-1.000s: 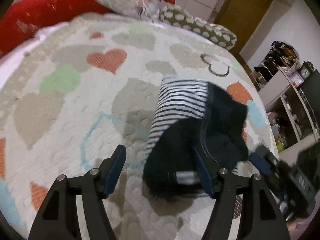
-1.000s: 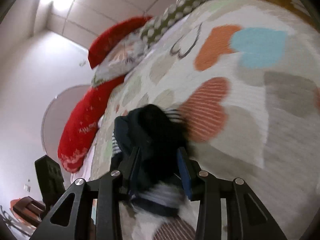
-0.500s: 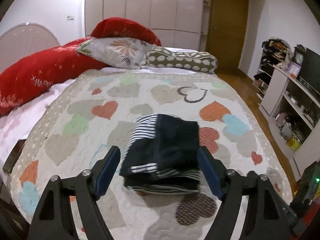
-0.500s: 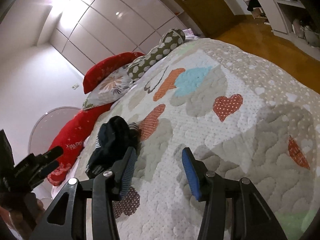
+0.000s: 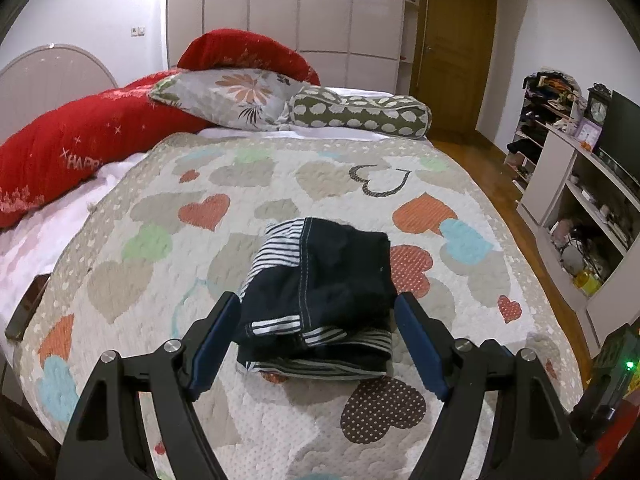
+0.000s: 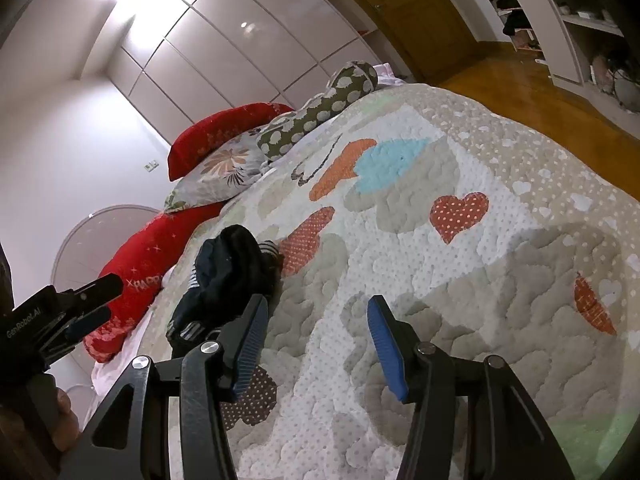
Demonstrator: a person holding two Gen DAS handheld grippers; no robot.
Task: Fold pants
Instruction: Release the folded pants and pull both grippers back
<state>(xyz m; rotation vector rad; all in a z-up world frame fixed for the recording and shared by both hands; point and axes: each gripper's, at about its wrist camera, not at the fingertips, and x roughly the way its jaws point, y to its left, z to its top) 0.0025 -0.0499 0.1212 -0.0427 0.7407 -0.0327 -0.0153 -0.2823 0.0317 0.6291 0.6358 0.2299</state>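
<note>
Quilt (image 5: 360,168) roomy around folded pants (image 5: 320,292)

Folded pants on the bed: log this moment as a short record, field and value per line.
item: pants, dark with striped trim, folded into a compact stack
surface: heart-print quilt on the bed
left gripper: open, fingers either side of the stack, not pressing it
right gripper: open, jaws just been opening, nothing between them, pants off to its left
behind: red pillow, floral pillow, spotted bolster
fold: looks finished
</note>
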